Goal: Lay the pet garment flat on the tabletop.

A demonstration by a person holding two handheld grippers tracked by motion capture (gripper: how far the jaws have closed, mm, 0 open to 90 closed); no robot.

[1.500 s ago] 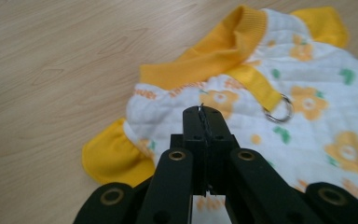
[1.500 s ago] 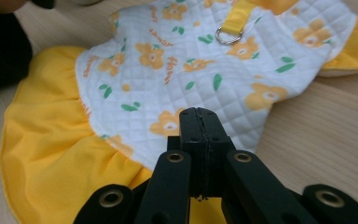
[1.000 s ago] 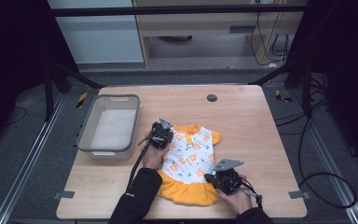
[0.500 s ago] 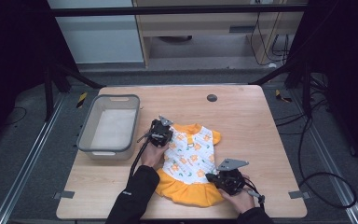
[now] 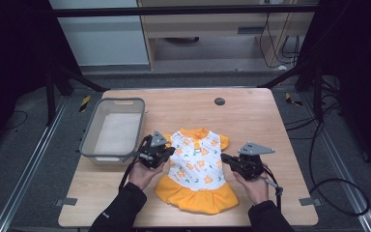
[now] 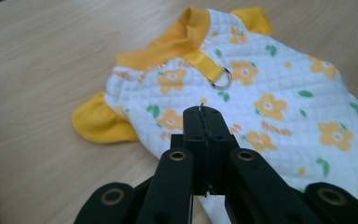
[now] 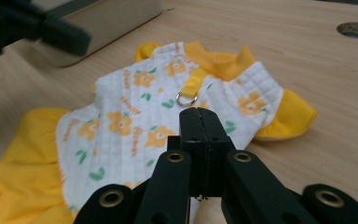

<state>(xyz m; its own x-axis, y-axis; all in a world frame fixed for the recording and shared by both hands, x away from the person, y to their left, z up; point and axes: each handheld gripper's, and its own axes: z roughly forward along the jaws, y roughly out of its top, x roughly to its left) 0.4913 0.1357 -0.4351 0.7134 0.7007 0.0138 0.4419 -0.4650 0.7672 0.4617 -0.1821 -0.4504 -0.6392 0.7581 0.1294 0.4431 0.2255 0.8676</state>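
Dress of white quilted cloth with orange flowers and an orange frill [image 5: 198,169] lay flat on the wooden table [image 5: 251,116], right of the grey plastic basin [image 5: 113,129]. Left gripper [image 5: 166,152] and right gripper [image 5: 226,158] flanked it, jaws pressed together, empty, over its edges.

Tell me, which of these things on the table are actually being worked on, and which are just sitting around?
Likely part of the job:
- small flowered dress, flat on the table
- left gripper, jaws shut, at the dress's one side
- right gripper, jaws shut, at its other side

Just lying about:
- grey bin, apart from the dress
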